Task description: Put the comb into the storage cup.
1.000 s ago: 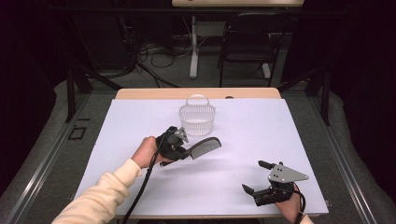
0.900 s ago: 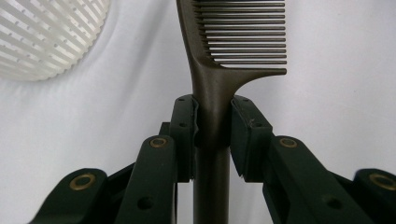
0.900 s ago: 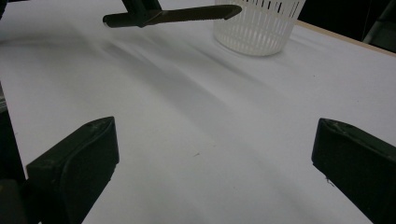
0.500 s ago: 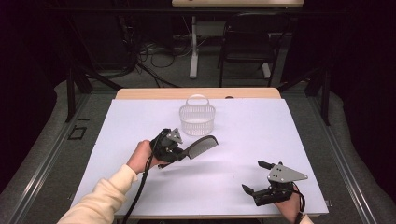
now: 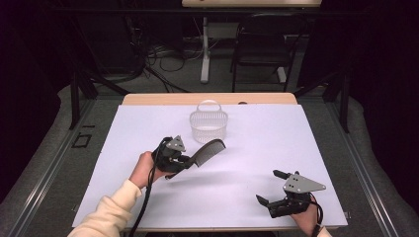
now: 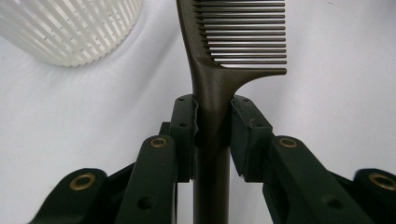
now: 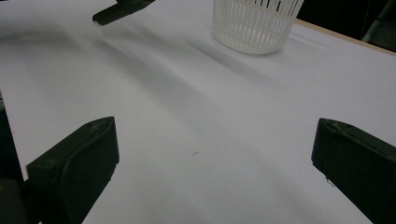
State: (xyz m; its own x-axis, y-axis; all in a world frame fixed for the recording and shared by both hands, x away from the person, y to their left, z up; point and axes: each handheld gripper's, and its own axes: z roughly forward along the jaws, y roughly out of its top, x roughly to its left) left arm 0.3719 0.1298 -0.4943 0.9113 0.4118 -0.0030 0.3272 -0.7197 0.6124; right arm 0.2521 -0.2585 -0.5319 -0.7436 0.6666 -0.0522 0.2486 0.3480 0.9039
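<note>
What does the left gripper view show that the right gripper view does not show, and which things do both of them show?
In the left gripper view, the left gripper has its pads closed on the handle of the dark comb, with the comb's teeth plainly visible. In the right gripper view, the right gripper has its jaws spread wide apart with nothing between them, above the bare white table. Both views share the white slotted basket and the white table surface. The right gripper view also catches a dark tip at its top edge, probably the comb.

Left claw [image 5: 190, 160]: jaws clamped on a held handle, raised off the worktop, forearm in cream sleeve [image 5: 106, 215]. Right claw [image 5: 271, 187]: jaws spread wide, low at near edge, hand [image 5: 307, 217] behind.
</note>
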